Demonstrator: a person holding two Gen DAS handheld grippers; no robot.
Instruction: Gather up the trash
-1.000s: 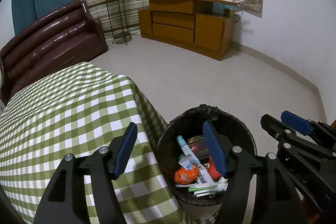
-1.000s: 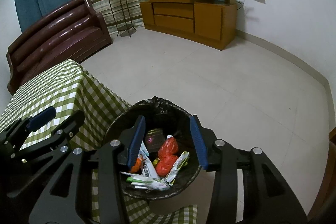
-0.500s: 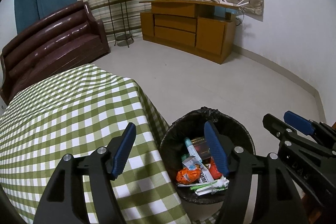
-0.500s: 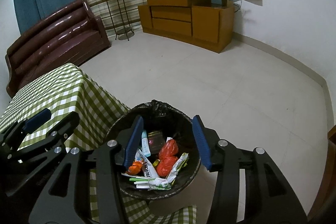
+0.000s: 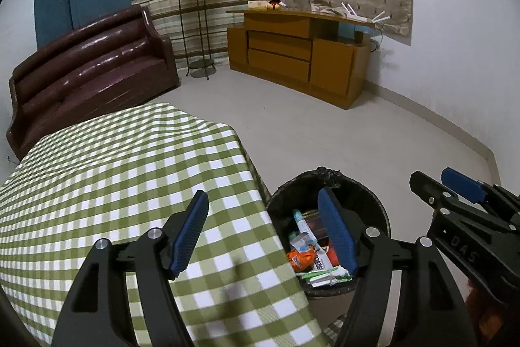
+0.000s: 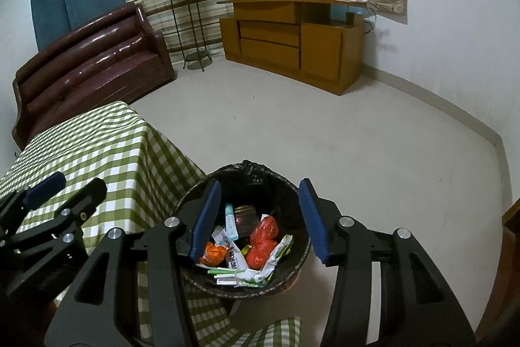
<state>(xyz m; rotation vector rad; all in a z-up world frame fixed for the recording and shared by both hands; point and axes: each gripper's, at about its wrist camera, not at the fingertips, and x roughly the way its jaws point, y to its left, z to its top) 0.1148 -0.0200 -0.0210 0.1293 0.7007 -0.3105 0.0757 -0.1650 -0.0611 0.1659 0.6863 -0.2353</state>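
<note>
A black-lined trash bin [image 6: 260, 172] stands on the floor against the corner of a table with a green checked cloth [image 5: 130, 168]. Inside it lie an orange wrapper [image 6: 216, 251], a red bag [image 6: 265, 233], a white tube [image 6: 231, 221] and green-white wrappers [image 6: 240, 275]. My right gripper [image 6: 259, 182] hovers open above the bin [image 5: 328, 175] with nothing between its blue pads. My left gripper [image 5: 262, 194] hangs over the table's edge beside the bin, its jaws opening and empty. Each gripper shows in the other's view: the right gripper [image 5: 435, 179] and the left gripper [image 6: 78, 182].
A brown leather sofa [image 5: 87, 73] sits behind the table. A wooden cabinet [image 5: 292, 54] and a tall plant stand [image 5: 195, 31] line the curtained back wall. Bare pale floor [image 6: 325, 126] lies between bin and cabinet.
Both grippers have lifted and drawn back from the bin, which now looks lower and smaller. More of the checked table shows in the left view. Both pairs of jaws stand slightly wider.
</note>
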